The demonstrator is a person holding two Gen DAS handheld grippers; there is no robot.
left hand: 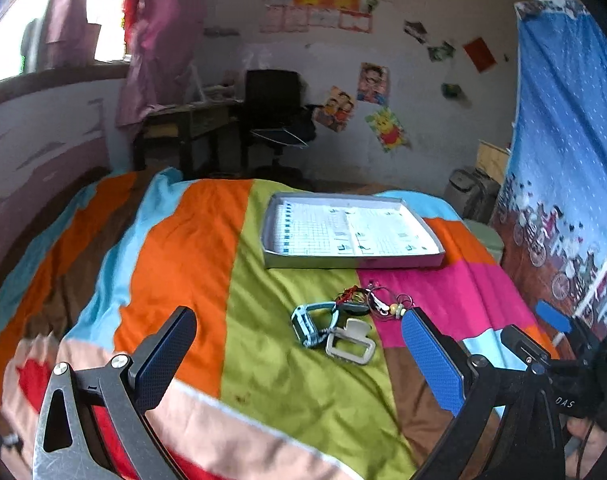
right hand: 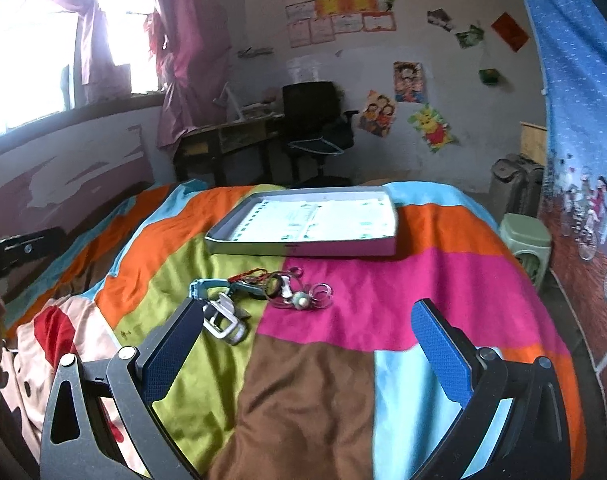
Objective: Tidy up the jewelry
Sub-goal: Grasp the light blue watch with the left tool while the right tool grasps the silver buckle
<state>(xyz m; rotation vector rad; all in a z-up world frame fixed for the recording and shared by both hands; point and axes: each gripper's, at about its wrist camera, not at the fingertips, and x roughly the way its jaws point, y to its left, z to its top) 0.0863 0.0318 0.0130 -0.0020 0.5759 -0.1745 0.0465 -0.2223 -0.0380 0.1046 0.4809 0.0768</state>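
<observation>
Jewelry (left hand: 355,312) lies in a small heap on the bed's striped quilt (left hand: 175,264), at the seam where the green patch meets the pink one, near the tray (left hand: 355,260) but apart from it. In the heap are a pale blue watch (left hand: 309,322), a white hair clip (left hand: 353,340), red cord (left hand: 349,294) and a few thin rings (right hand: 321,292) with beads. The tray, lined with printed paper, sits farther up the bed. Left tool (left hand: 299,340) hangs over the quilt with its jaws spread wide and nothing between them; the heap shows between its fingers. Right tool (right hand: 307,328) is likewise spread wide and empty, its left finger (right hand: 175,340) in front of the clip. A desk (right hand: 227,136) and black chair (right hand: 315,120) stand by the far wall.
</observation>
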